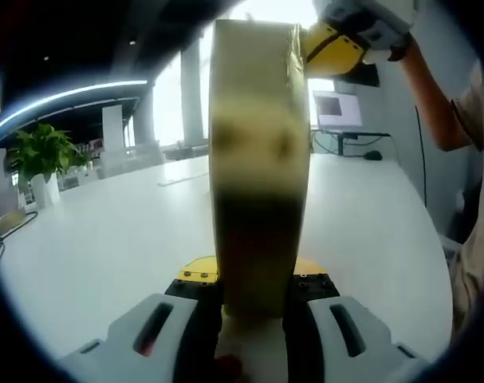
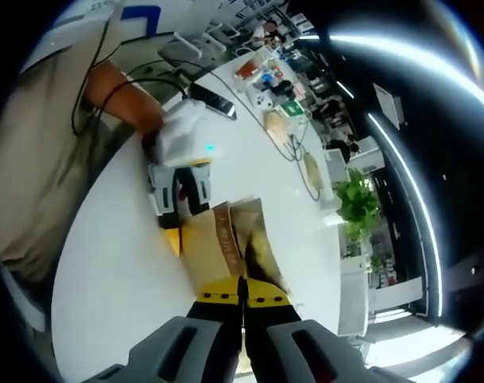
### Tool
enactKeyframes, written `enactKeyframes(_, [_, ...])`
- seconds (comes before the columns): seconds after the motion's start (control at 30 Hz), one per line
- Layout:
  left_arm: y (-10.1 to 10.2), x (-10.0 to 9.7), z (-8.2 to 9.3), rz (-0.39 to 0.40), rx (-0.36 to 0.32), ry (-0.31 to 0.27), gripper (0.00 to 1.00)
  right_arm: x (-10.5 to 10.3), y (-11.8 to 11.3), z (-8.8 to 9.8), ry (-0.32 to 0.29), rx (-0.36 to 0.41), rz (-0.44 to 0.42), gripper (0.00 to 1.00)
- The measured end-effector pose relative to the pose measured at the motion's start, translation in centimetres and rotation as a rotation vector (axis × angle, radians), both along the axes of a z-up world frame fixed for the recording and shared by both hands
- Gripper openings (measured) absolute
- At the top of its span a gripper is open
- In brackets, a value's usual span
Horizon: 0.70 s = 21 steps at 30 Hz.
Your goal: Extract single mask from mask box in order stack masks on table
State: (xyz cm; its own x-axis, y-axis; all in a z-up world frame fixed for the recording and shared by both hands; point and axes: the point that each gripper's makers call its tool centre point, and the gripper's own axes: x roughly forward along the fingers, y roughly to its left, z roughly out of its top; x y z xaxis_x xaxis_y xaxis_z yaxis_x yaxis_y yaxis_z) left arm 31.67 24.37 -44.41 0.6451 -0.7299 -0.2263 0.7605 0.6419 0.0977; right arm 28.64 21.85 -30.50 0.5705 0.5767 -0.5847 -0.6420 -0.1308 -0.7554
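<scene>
Left tongs (image 1: 253, 307) grip one mask box (image 1: 257, 175); right tongs (image 2: 243, 307) closed.

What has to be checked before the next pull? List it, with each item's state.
1. Left gripper clamped on the upright mask box: ok.
2. Right gripper at the box's top end: ok.
3. Right gripper pinching one mask: cannot tell; the jaws look shut, no mask seen.
4. Bare table beside the box for stacking: ok.
5. Clutter away from the box: ok, at the table's far end.
</scene>
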Motion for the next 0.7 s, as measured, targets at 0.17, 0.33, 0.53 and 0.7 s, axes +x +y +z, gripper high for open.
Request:
enactKeyframes(0.17, [0.0, -0.1, 0.0, 0.0, 0.002, -0.001, 0.19, 0.4, 0.1, -0.1, 0.034, 0.011, -0.014, 0.0])
enactKeyframes(0.33, [0.0, 0.0, 0.0, -0.001, 0.005, -0.004, 0.2, 0.9, 0.3, -0.2, 0.091, 0.059, -0.052, 0.0])
enactKeyframes(0.53, [0.0, 0.0, 0.0, -0.003, 0.011, -0.01, 0.2, 1.6, 0.7, 0.3, 0.145, 0.11, -0.091, 0.0])
enactKeyframes(0.7, [0.0, 0.0, 0.0, -0.004, 0.013, -0.013, 0.2, 1.8, 1.1, 0.3, 0.118, 0.046, -0.067, 0.01])
